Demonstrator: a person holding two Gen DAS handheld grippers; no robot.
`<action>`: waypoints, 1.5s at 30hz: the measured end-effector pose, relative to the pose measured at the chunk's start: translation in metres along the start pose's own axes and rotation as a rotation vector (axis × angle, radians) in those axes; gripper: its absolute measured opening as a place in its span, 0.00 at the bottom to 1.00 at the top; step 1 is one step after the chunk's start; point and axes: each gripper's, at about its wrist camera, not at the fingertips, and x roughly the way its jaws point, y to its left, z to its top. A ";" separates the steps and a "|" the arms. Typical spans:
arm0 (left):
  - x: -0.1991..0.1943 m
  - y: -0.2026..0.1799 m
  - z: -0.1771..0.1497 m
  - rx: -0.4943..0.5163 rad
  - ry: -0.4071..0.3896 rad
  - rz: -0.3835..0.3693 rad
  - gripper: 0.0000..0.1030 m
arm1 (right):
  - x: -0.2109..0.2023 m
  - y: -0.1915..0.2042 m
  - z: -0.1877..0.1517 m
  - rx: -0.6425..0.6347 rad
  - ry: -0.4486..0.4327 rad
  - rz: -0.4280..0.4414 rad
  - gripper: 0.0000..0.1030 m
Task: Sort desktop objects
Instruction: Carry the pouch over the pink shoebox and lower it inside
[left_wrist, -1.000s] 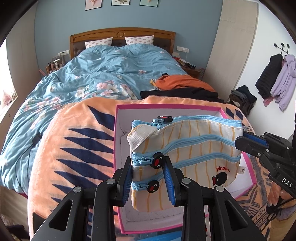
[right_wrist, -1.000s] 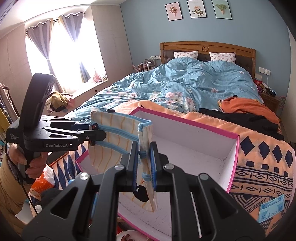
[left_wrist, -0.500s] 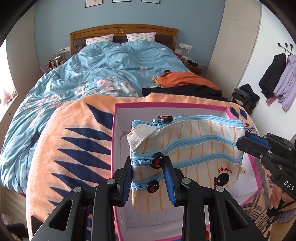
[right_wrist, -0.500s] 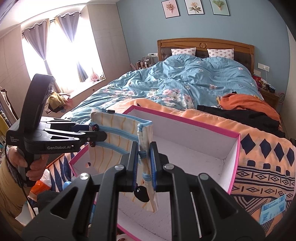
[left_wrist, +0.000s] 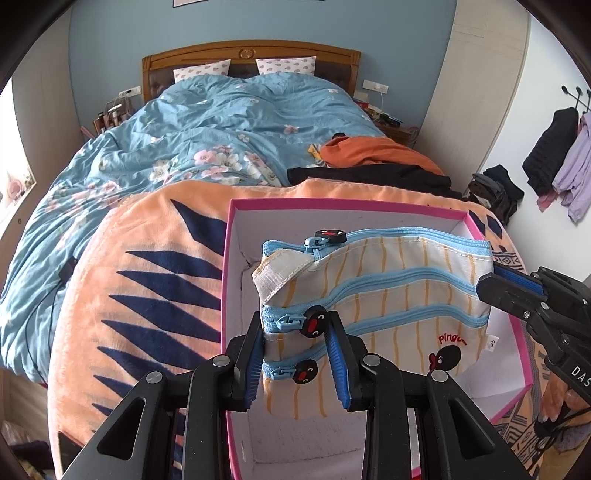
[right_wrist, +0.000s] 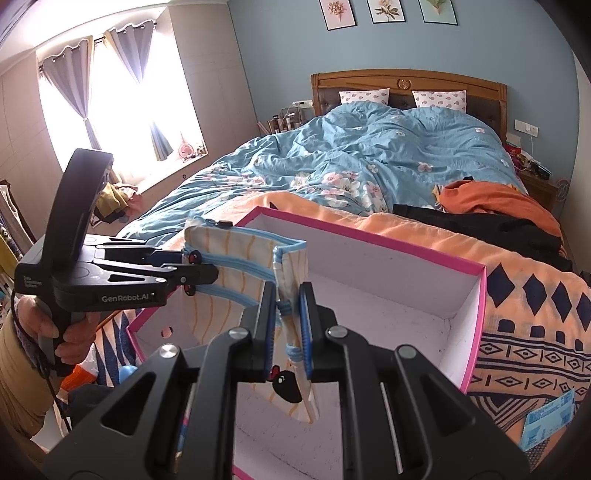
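Observation:
A striped cream pencil pouch (left_wrist: 388, 295) with blue zips and penguin pulls hangs stretched over an open pink-rimmed box (left_wrist: 227, 280). My left gripper (left_wrist: 295, 332) is shut on the pouch's zip-pull end. My right gripper (right_wrist: 288, 317) is shut on the opposite end of the pouch (right_wrist: 236, 266), its fingers reaching in from the right in the left wrist view as the right gripper (left_wrist: 491, 282). In the right wrist view the left gripper (right_wrist: 199, 271) comes in from the left, held by a hand. The white inside of the box (right_wrist: 465, 266) lies below the pouch.
The box rests on an orange blanket (left_wrist: 147, 266) with navy patterns. Behind it lies a bed with a blue floral duvet (left_wrist: 221, 122), with orange and black clothes (left_wrist: 369, 162) on it. A blue packet (right_wrist: 546, 413) lies on the blanket at the right.
Both grippers keep their hold on the pouch. In the left wrist view the box has slid a little lower and closer under the pouch; the pouch hangs deeper over its inside.

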 end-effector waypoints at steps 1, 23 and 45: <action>0.001 0.000 0.001 0.000 0.001 0.002 0.31 | 0.001 0.000 0.000 0.000 0.001 -0.001 0.14; 0.017 0.003 0.009 -0.013 0.025 0.029 0.31 | 0.016 -0.001 0.000 0.004 0.030 -0.020 0.14; 0.042 -0.002 0.019 0.003 0.064 0.090 0.31 | 0.041 -0.004 0.001 -0.005 0.105 -0.068 0.14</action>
